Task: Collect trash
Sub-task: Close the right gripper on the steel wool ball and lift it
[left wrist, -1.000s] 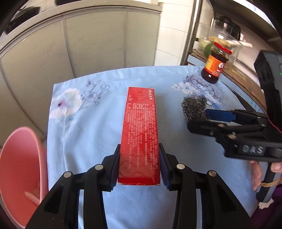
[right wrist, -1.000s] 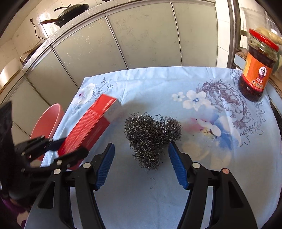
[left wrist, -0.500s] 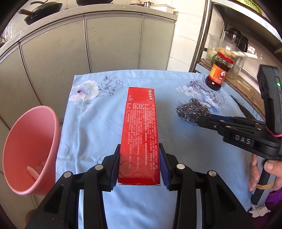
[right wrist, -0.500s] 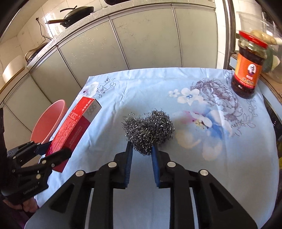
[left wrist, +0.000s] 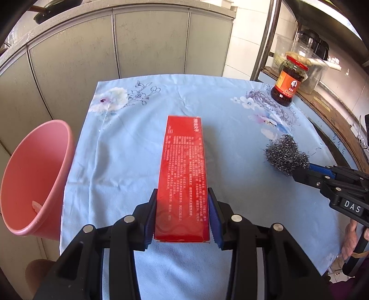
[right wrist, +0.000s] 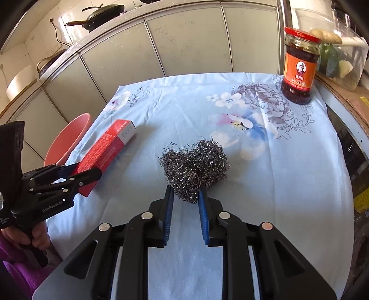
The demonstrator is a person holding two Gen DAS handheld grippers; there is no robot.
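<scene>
Counter under a pale blue floral cloth [left wrist: 129, 147]. Left gripper [left wrist: 183, 215] has its jaws clamped on the near end of a long red box [left wrist: 183, 175], one blue pad against each long side; the box's far end points out over the middle of the cloth. Right gripper [right wrist: 185, 208] has its jaws pinched on the near edge of a steel wool scourer [right wrist: 194, 165], the wad bulging beyond the pads; these jaws have just been closing, with the scourer between them. From the left wrist view the scourer sits well to the right of the box, clear cloth between them. Pink bin [left wrist: 34, 177] stands off the counter's left edge, tilted mouth toward the camera, a pale scrap inside. Chili sauce jar [right wrist: 299, 69], red lid, stands upright at the cloth's far right corner, well apart from both held items. Grey cabinet doors [right wrist: 184, 43] behind the counter; a dark pan [right wrist: 101, 15] on the surface above them. A clear container [right wrist: 341, 55] sits behind the jar.
</scene>
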